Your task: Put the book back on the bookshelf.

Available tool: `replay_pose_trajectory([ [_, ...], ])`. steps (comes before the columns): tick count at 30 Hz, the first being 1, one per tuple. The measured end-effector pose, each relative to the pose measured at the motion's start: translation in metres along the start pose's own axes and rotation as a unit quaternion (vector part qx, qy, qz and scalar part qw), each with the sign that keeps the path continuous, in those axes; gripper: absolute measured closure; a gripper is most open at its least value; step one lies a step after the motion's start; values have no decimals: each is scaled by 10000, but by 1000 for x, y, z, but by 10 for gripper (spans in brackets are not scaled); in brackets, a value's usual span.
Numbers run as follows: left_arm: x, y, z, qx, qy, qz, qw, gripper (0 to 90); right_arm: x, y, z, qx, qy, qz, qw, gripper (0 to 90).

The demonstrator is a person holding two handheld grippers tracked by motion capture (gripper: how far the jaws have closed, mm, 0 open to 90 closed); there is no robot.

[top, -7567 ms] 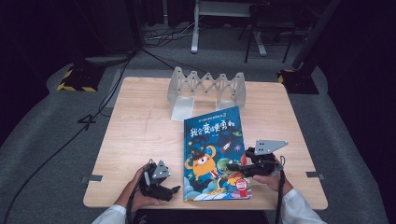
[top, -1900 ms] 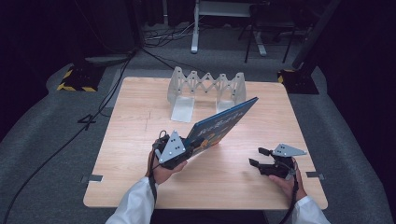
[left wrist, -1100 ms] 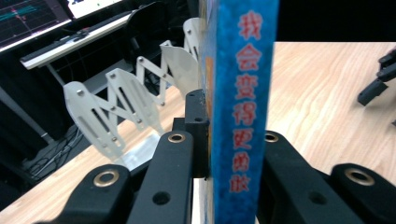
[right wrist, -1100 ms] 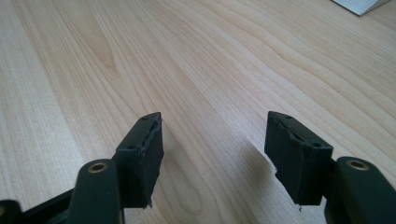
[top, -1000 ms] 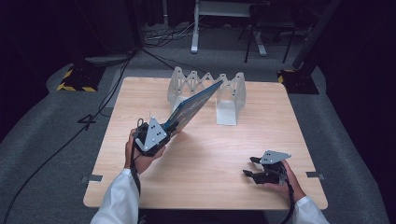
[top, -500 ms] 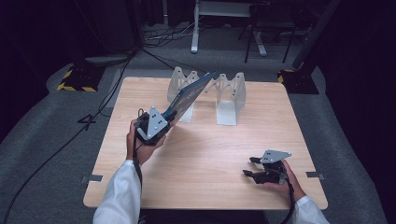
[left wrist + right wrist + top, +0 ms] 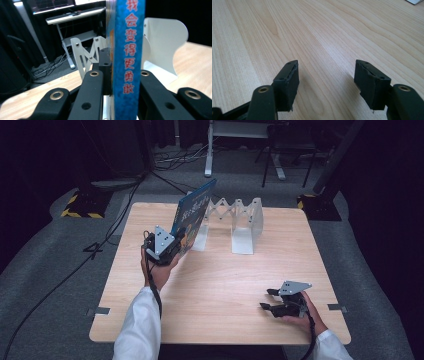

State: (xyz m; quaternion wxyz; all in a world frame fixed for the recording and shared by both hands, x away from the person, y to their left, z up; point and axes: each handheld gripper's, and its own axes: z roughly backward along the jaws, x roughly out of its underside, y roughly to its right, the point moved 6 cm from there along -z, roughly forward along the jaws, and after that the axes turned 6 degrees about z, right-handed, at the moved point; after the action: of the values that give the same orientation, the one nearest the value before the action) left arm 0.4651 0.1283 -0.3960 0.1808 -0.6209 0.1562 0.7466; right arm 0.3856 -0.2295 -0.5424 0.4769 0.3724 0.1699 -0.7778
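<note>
A blue picture book (image 7: 192,215) stands nearly upright in the air at the left end of the white accordion book rack (image 7: 243,222). My left gripper (image 7: 172,242) is shut on the book's lower edge. In the left gripper view the blue spine (image 7: 128,50) with red characters runs up between the two black jaws, and the rack's white panels (image 7: 162,47) stand just behind it. My right gripper (image 7: 266,299) rests low over the table's front right part, open, with bare wood between its pads (image 7: 288,80).
The wooden table (image 7: 220,285) has wide bare wood between the two hands. The rack stands at the table's far edge, centre. Cables and metal stands lie on the grey floor beyond the table.
The left gripper has carried the book up and toward the rack, tipping it from slanted to nearly upright. The right gripper has stayed at the front right, open.
</note>
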Motion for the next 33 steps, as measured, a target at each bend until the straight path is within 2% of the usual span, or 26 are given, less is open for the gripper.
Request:
replay_pose_trajectory([
  [7,5,-2,-3,-105,114,238,9996,828,0,0,0,-4,2,-2,10000,362],
  [13,21,-2,-12,-198,-49,373,9991,829,0,0,-1,-19,5,-10,10000,350],
  [16,28,-1,-17,-253,-39,464,9986,829,0,0,-1,-42,8,13,10000,338],
  [24,28,2,-30,-344,-130,503,9981,828,0,-2,-1,-98,7,36,9999,331],
  [33,33,-3,-42,-448,-214,755,9959,827,0,-2,-1,-93,10,36,9999,328],
])
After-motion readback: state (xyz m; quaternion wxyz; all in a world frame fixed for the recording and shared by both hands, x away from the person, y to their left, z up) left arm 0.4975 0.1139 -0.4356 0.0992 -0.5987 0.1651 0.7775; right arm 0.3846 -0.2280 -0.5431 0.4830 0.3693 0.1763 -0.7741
